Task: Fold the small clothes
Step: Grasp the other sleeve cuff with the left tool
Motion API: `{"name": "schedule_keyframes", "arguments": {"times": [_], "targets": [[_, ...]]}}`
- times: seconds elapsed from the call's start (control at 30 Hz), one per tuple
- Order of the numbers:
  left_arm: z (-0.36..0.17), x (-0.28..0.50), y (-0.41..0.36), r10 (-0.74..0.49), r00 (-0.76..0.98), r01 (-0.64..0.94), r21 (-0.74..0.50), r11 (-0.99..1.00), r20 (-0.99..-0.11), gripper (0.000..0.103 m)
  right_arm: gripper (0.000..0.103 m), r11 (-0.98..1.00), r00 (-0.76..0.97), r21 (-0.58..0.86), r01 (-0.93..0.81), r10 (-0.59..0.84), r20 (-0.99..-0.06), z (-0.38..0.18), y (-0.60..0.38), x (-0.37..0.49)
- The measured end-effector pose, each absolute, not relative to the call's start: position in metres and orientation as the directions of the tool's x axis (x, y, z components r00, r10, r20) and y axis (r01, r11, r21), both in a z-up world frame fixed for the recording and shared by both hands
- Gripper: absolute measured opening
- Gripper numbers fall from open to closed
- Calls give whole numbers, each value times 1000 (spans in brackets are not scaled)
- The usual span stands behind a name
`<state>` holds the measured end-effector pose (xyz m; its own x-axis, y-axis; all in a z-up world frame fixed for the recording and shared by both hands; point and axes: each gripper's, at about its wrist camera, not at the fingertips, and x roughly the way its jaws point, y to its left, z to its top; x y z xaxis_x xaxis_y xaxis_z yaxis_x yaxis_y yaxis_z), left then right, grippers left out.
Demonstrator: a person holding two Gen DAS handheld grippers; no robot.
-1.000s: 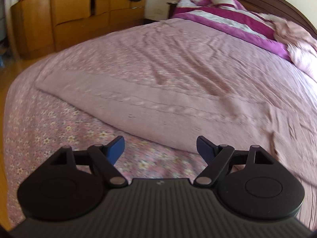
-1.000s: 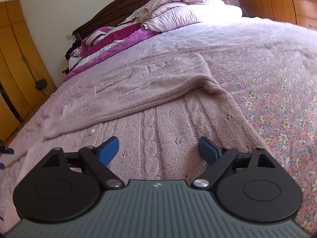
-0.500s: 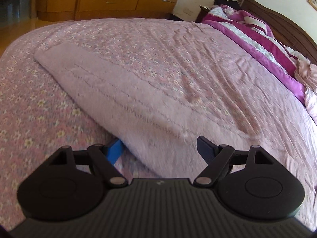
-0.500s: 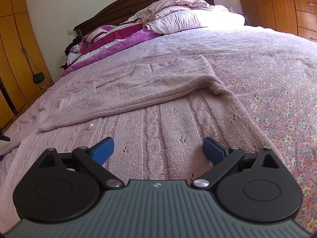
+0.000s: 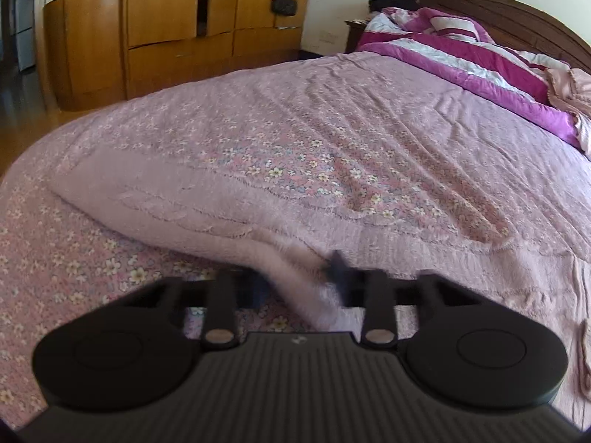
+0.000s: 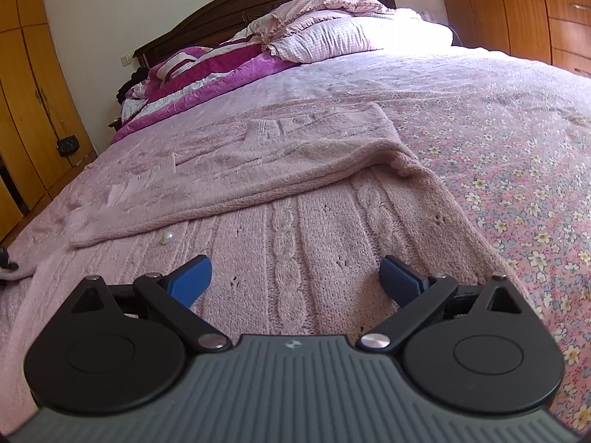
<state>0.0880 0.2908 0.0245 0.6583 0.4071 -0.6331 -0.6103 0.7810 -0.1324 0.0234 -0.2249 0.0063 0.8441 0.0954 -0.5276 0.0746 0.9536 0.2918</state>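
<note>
A pink cable-knit sweater (image 6: pixel 314 229) lies spread on the flowered bedspread, one sleeve (image 6: pixel 240 158) folded across its body. In the left wrist view the other sleeve (image 5: pixel 184 199) stretches out to the left. My left gripper (image 5: pixel 299 284) is closing on a bunched part of that sleeve; its blue pads are blurred with the knit between them. My right gripper (image 6: pixel 295 280) is open and empty, low over the sweater's body with a pad on each side of a cable column.
The flowered pink bedspread (image 6: pixel 517 170) covers the bed. A magenta striped quilt (image 5: pixel 461 51) and pillows (image 6: pixel 351 33) lie at the dark headboard. Wooden wardrobes (image 5: pixel 166 29) stand beyond the bed's left side. A small pearl button (image 6: pixel 166 238) sits on the knit.
My left gripper has narrowed from wide open onto the sleeve, which now bunches up between its pads. My right gripper has stayed open and barely shifted.
</note>
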Motion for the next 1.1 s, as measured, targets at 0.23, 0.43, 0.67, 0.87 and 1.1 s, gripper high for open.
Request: {"name": "schedule_keyframes", "arguments": {"times": [0.23,0.43,0.67,0.87,1.1], "targets": [[52,75,272,407,731,-570,-162,805,-548,9,101,946,842,313,82,102,-529,10,-229,22],[88,70,235,366,822,-473,-165,865,-437,9,101,938,849,337,81,113,-517,15,-233,19],[113,81,174,277,887,-343,-127,931,-369,9,101,927,849,365,88,121,-514,14,-238,17],[113,92,126,190,907,-255,-129,958,-376,9,101,926,851,365,95,114,-512,15,-242,13],[90,99,71,79,898,-123,-73,990,-434,9,101,930,853,359,83,120,-507,12,-244,13]]}}
